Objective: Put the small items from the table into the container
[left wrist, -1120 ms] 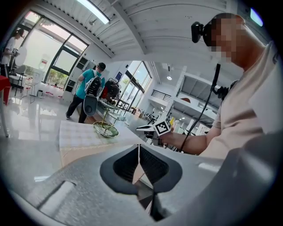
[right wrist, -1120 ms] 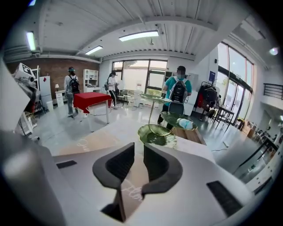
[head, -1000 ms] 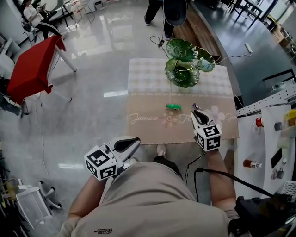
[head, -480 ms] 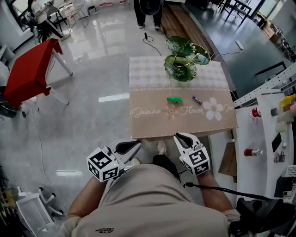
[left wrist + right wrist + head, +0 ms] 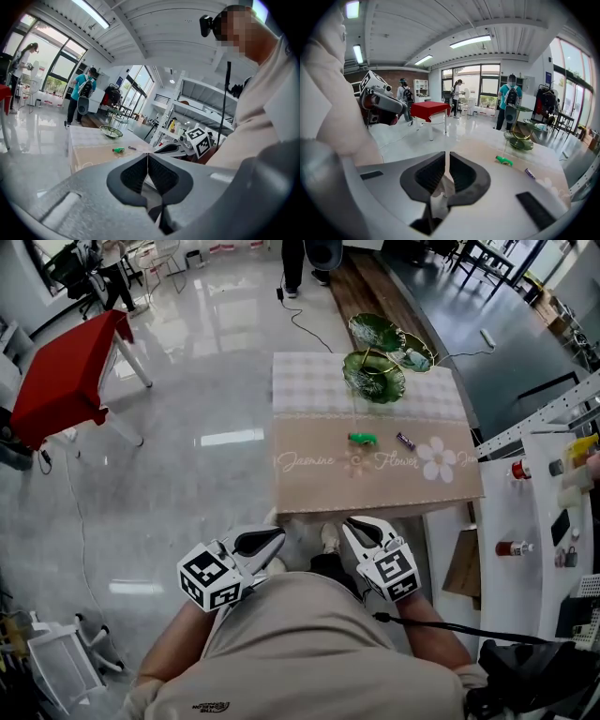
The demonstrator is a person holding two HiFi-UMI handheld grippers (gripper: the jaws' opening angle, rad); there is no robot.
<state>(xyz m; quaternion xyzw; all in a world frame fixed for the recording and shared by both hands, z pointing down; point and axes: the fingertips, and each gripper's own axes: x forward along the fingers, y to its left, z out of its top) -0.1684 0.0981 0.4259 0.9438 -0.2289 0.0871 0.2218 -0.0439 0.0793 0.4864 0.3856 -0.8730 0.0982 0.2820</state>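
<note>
A green item (image 5: 361,438) (image 5: 504,161) and a small purple item (image 5: 405,440) (image 5: 529,173) lie on the beige cloth of the table (image 5: 309,488). Behind them stands a green glass tiered dish stand (image 5: 375,371) (image 5: 520,139). Both grippers hang off the table's near edge, close to my body. My left gripper (image 5: 278,534) (image 5: 148,155) is shut and empty. On my right gripper (image 5: 349,524) (image 5: 447,157) the pads stand a thin slit apart, with nothing between them. In the left gripper view the green item (image 5: 118,150) is far ahead.
A red table (image 5: 66,371) stands on the glossy floor at the left. At the right, a white shelf (image 5: 534,512) holds bottles. A person (image 5: 305,259) stands beyond the table, with cables (image 5: 309,324) on the floor nearby. A white basket (image 5: 56,662) sits at bottom left.
My right gripper has drawn back from the table's right part to my body and narrowed, leaving the purple item on the cloth. The left gripper shifted slightly.
</note>
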